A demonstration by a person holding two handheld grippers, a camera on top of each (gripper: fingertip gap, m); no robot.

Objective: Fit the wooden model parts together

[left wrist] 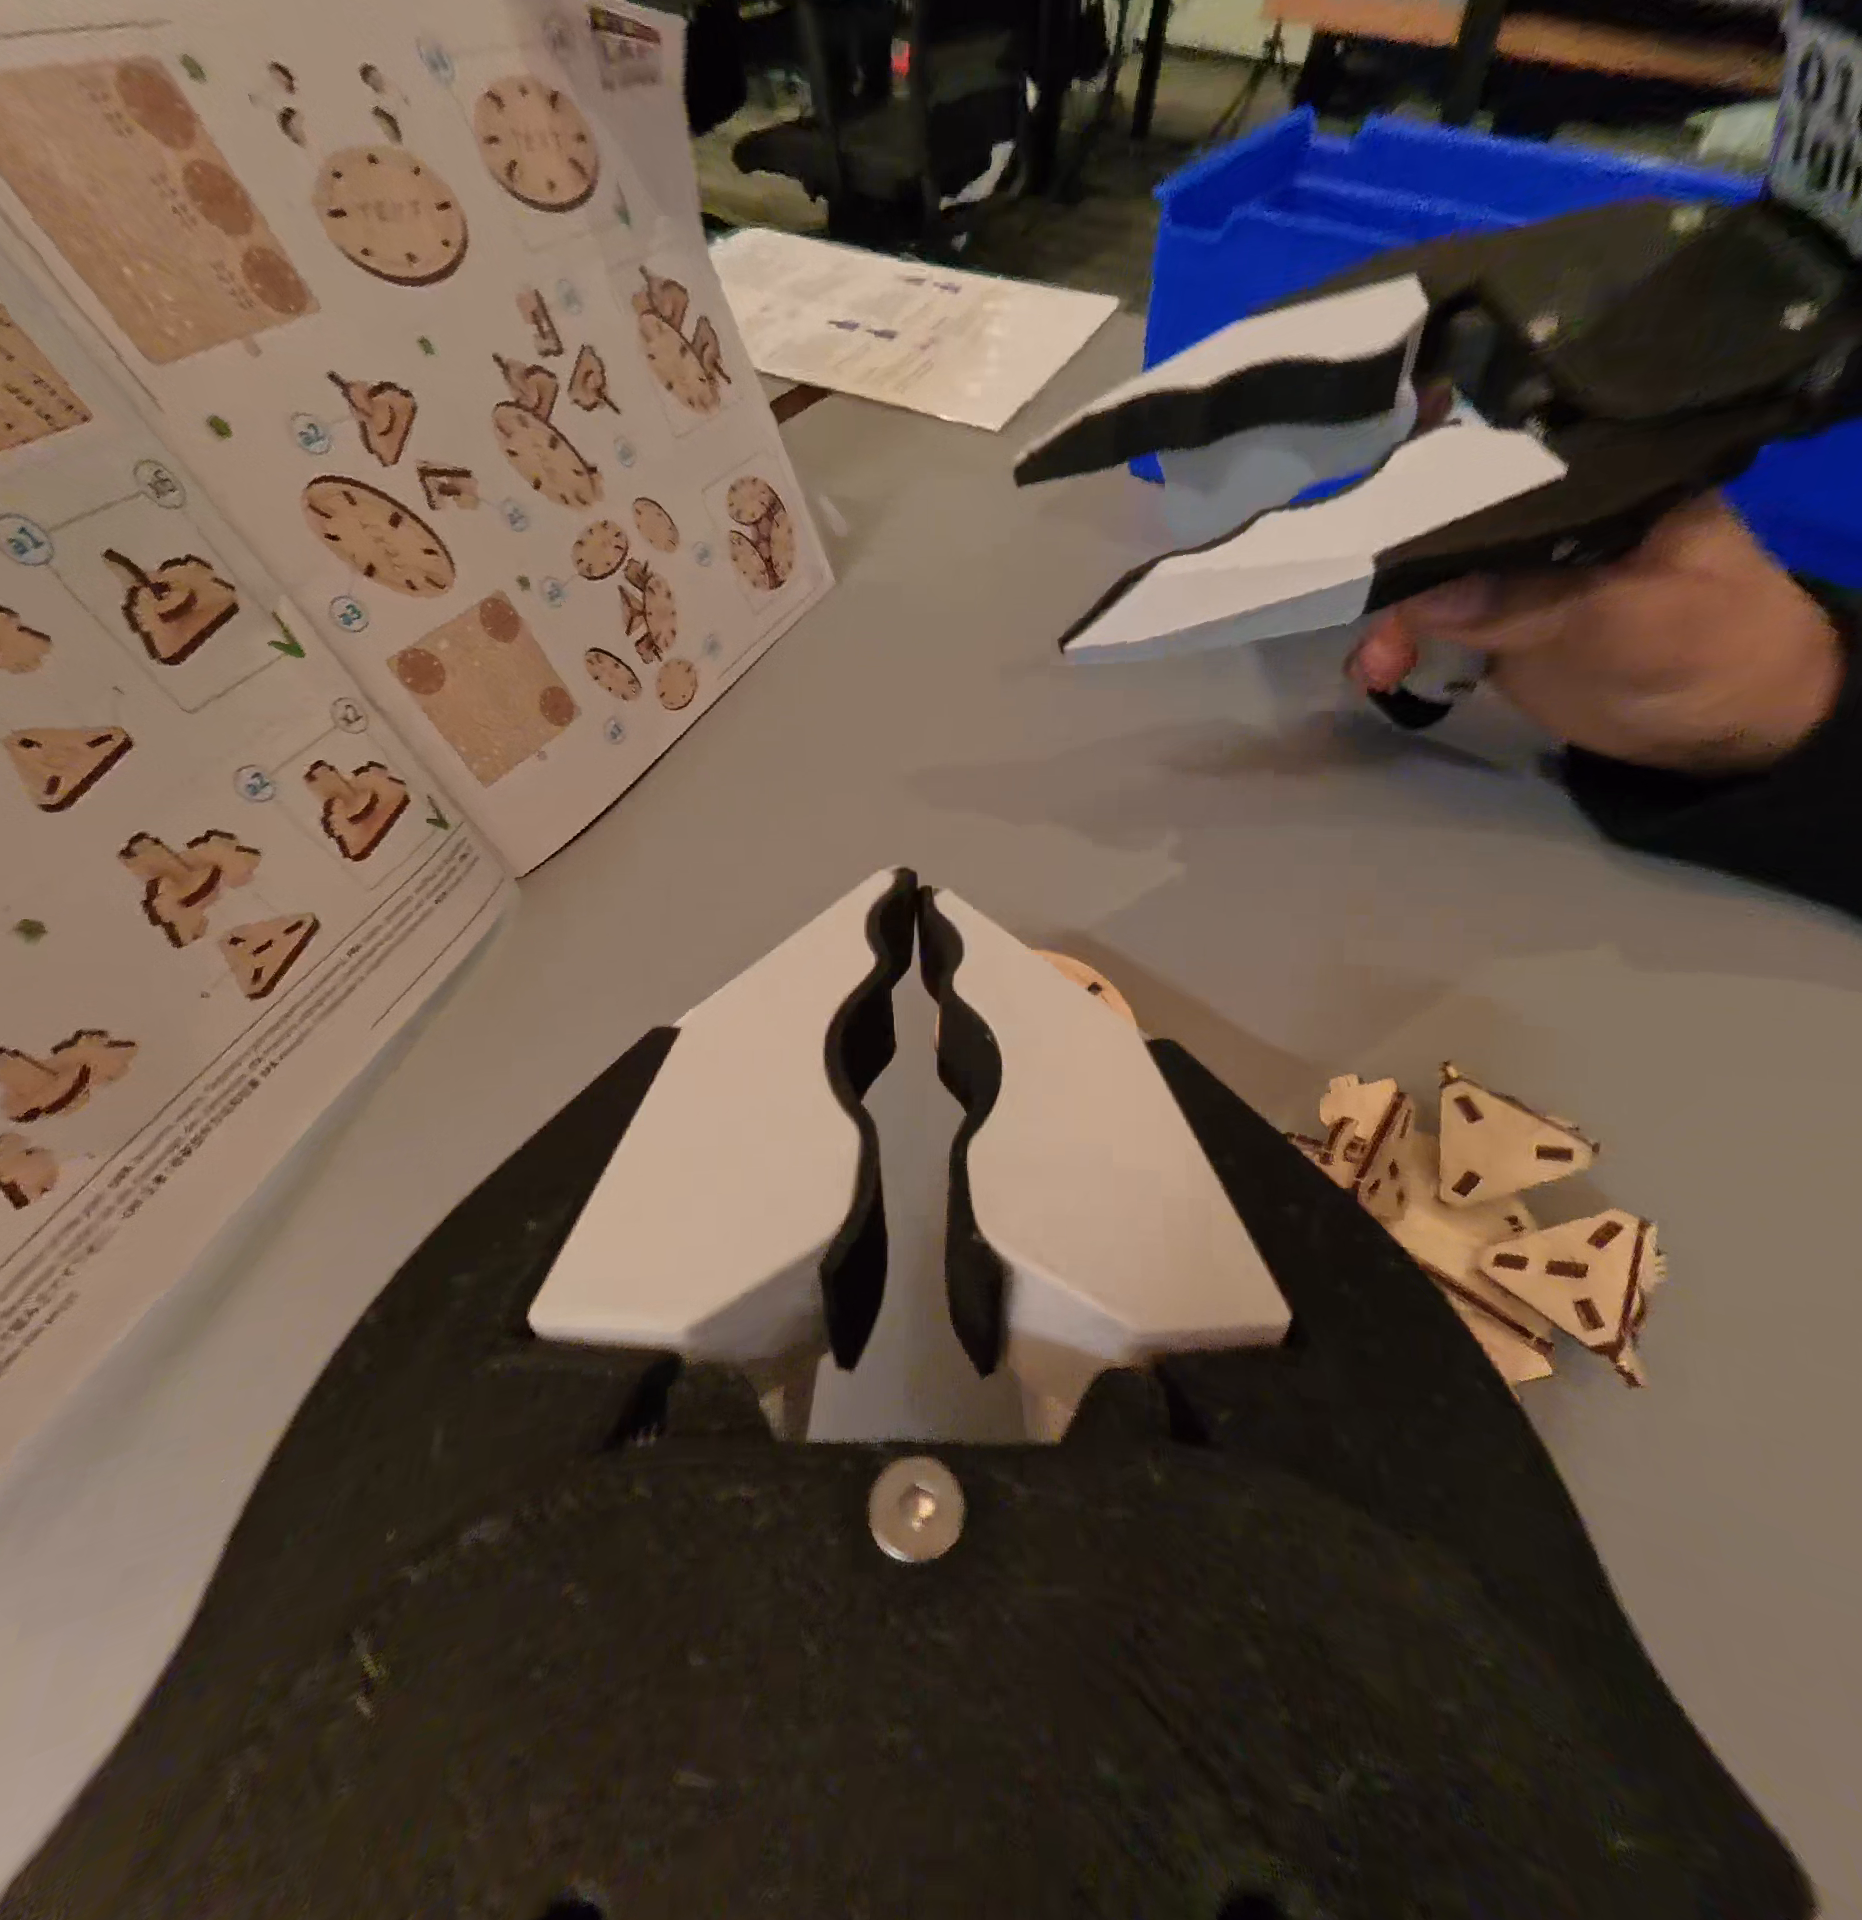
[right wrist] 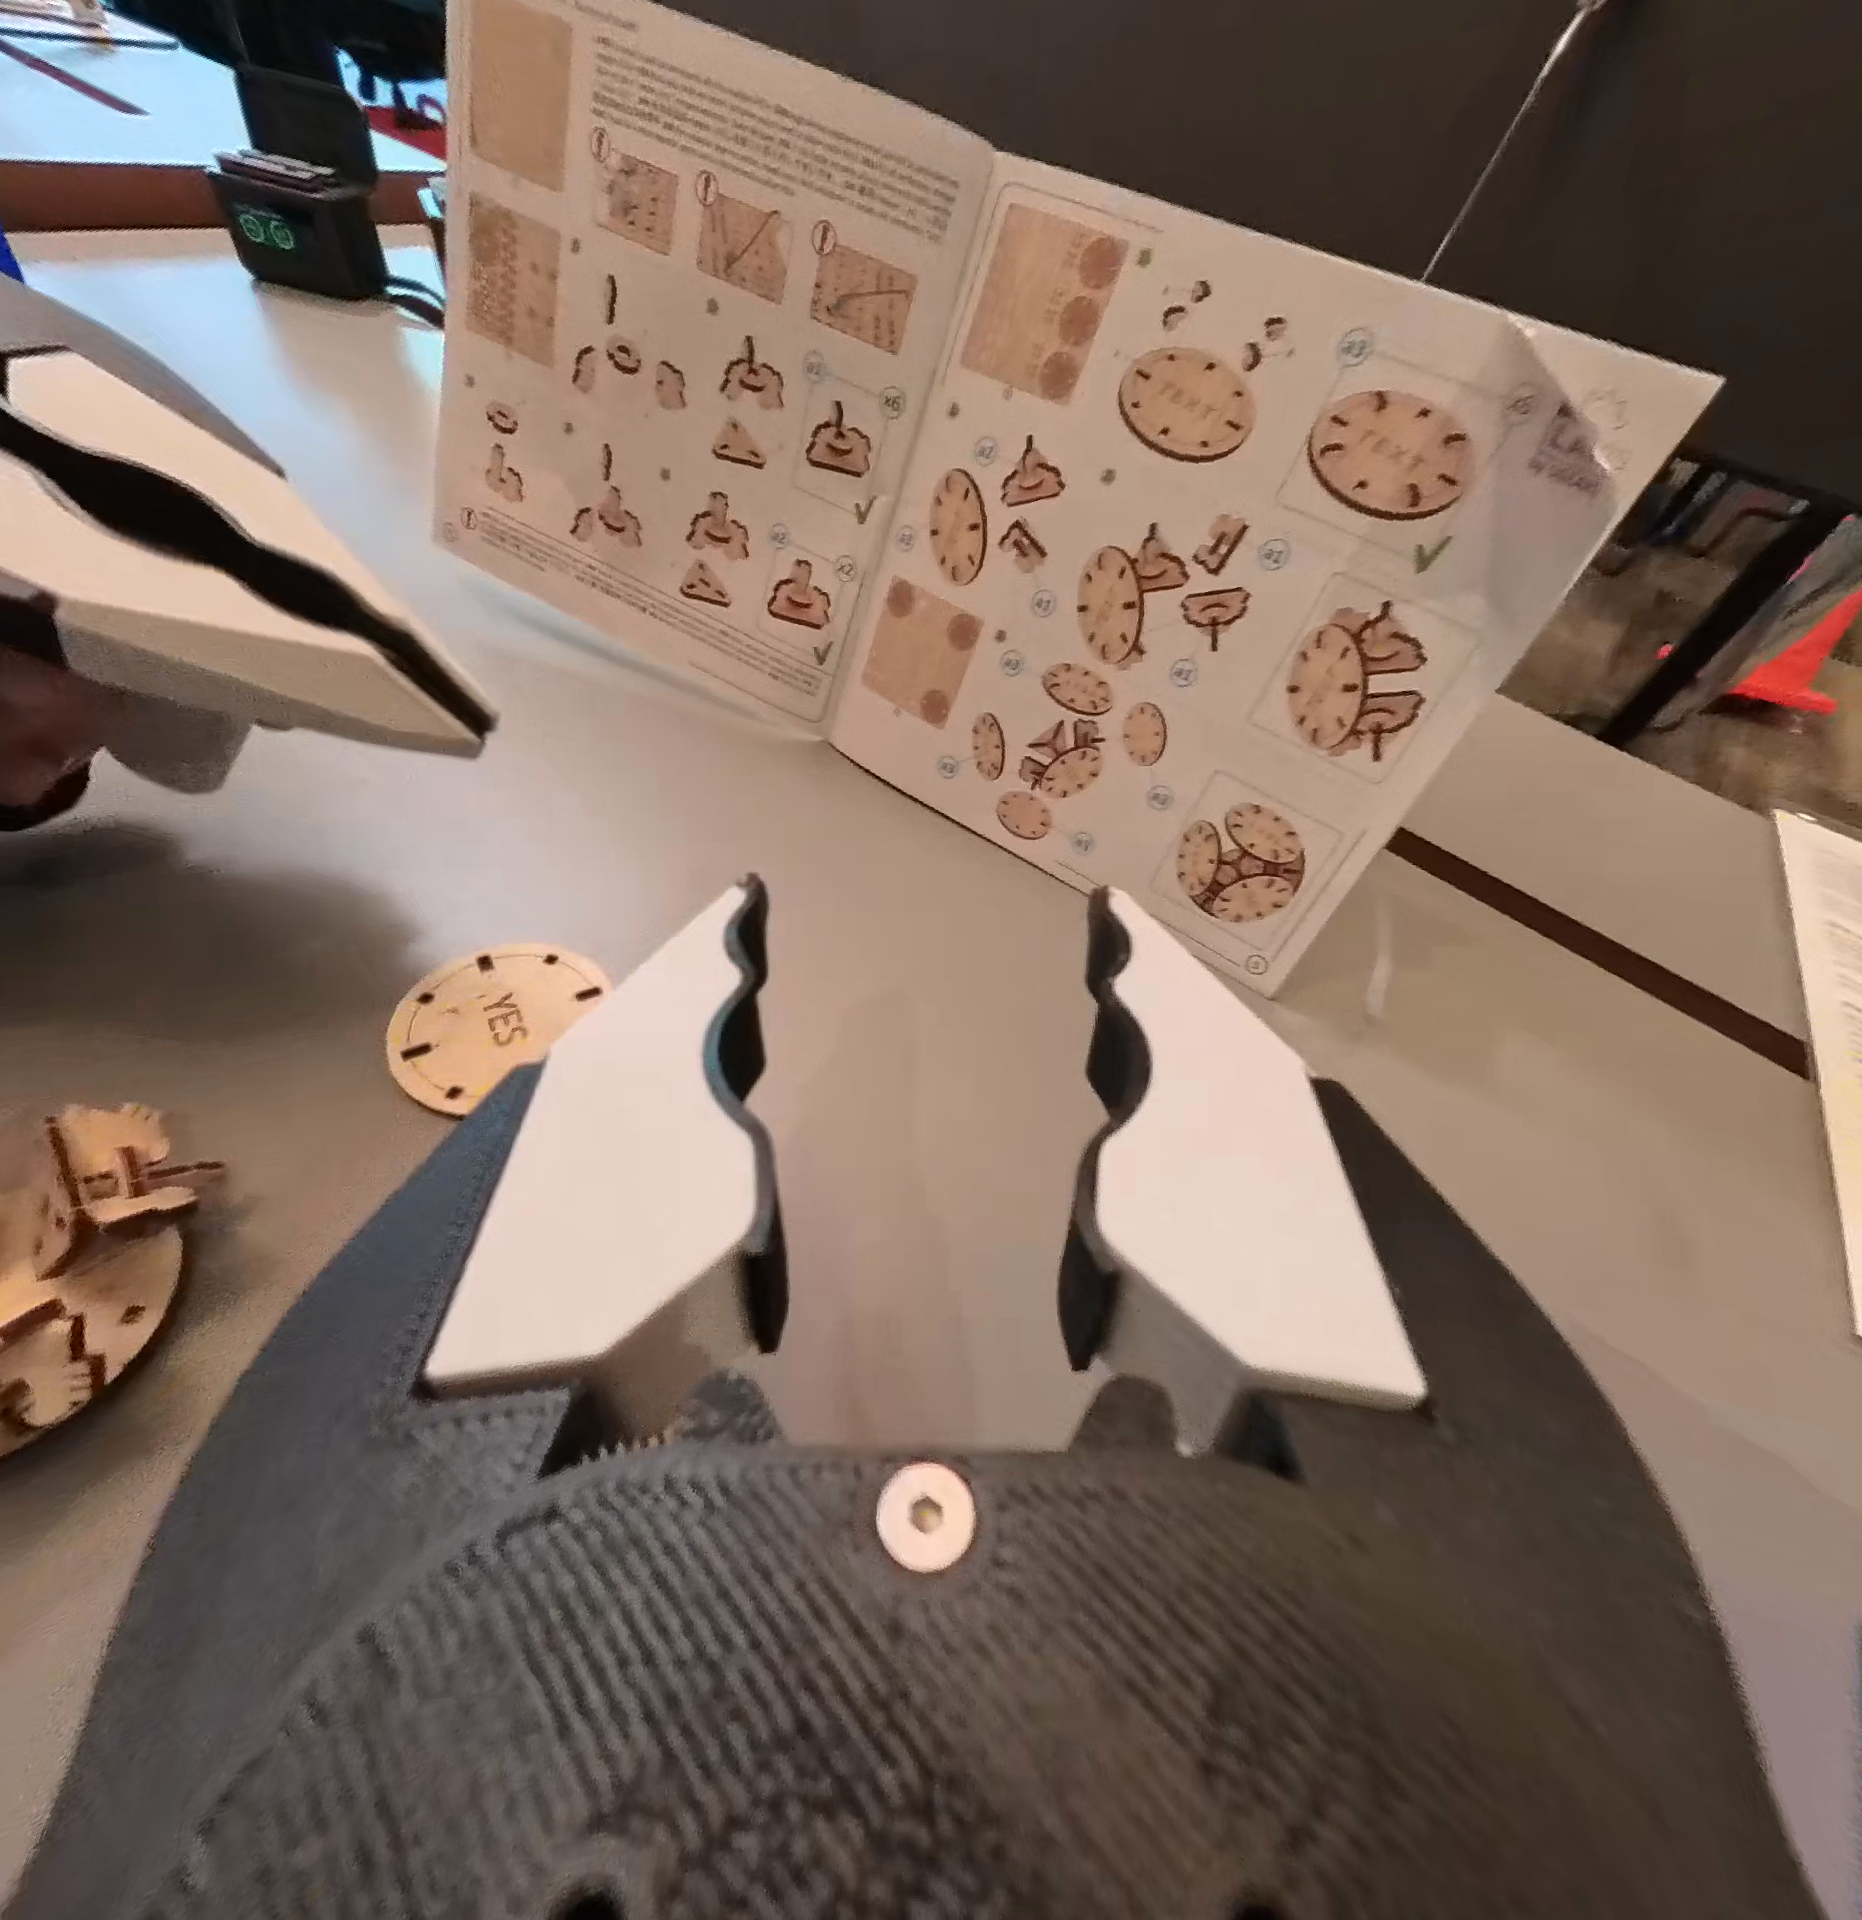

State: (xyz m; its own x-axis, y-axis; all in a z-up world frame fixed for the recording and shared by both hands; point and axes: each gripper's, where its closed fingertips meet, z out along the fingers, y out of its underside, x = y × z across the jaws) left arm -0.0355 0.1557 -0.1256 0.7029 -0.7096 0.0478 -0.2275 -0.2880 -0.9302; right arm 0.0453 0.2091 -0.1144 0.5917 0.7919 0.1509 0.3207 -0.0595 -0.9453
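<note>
My left gripper (left wrist: 914, 902) is shut, its black pads touching at the tips with nothing between them; it hovers over the grey table (left wrist: 802, 748). It also shows in the right wrist view (right wrist: 459, 722), shut and bare. A round wooden disc (right wrist: 491, 1023) lies flat on the table, partly hidden behind the left gripper's right finger (left wrist: 1093, 987). Triangular slotted wooden parts (left wrist: 1478, 1216) lie in a pile to the right; they appear as a partly joined assembly (right wrist: 65, 1278). My right gripper (right wrist: 927, 914) is open and empty above the table, also seen from the left wrist (left wrist: 1046, 561).
An open instruction booklet (right wrist: 1010, 520) stands upright at the back, on the left in the left wrist view (left wrist: 335, 468). A blue bin (left wrist: 1426, 208) and a paper sheet (left wrist: 906, 322) lie beyond. A black device (right wrist: 293, 218) sits far left. It is some 7 cm from my left tips to the round wooden disc (right wrist: 491, 1023).
</note>
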